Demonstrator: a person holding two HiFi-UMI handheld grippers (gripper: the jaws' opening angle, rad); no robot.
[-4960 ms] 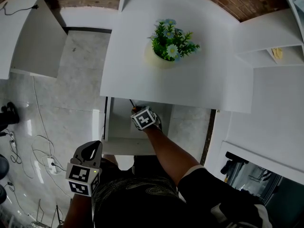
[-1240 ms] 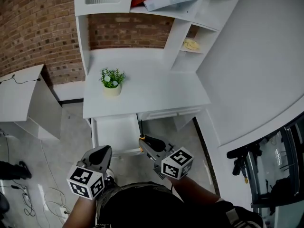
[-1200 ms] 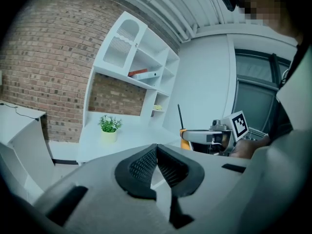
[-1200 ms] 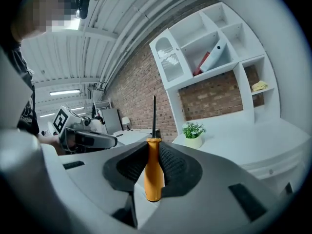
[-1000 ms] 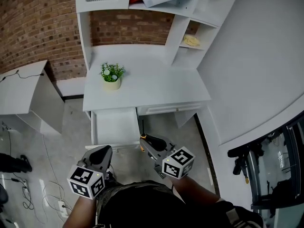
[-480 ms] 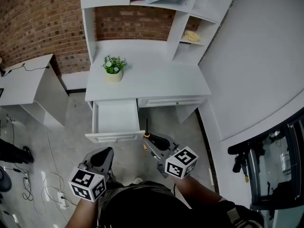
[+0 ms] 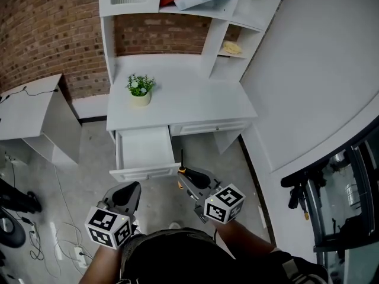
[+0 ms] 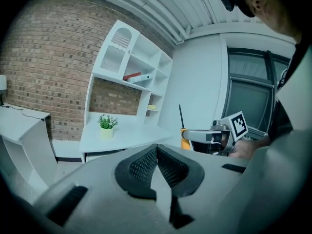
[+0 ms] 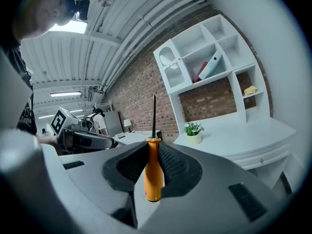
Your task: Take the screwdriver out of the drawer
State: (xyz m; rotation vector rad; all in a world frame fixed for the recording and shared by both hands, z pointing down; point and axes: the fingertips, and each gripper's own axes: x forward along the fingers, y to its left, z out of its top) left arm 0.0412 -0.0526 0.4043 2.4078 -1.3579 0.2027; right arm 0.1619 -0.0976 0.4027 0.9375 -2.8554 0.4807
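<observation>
My right gripper (image 7: pixel 188 177) is shut on the screwdriver (image 9: pixel 153 167), which has an orange handle and a dark shaft pointing up. In the head view the screwdriver (image 7: pixel 182 169) hangs in front of the desk, just right of the open white drawer (image 7: pixel 145 171). The left gripper (image 7: pixel 125 195) is shut with nothing between its pads (image 8: pixel 157 164), and it is held low at the left, below the drawer front. The left gripper view also shows the screwdriver (image 8: pixel 183 133) in the right gripper (image 8: pixel 195 135). The drawer's inside looks bare.
A white desk (image 7: pixel 195 108) with a hutch of shelves stands against a brick wall. A small potted plant (image 7: pixel 140 90) sits on the desk top. A second white table (image 7: pixel 32 117) stands at the left. Cables (image 7: pixel 50 241) lie on the grey floor.
Five seconds ago the right gripper was reaching into the drawer; since then it has come out with the screwdriver. Over the last second both grippers have stayed nearly still while the view shifted.
</observation>
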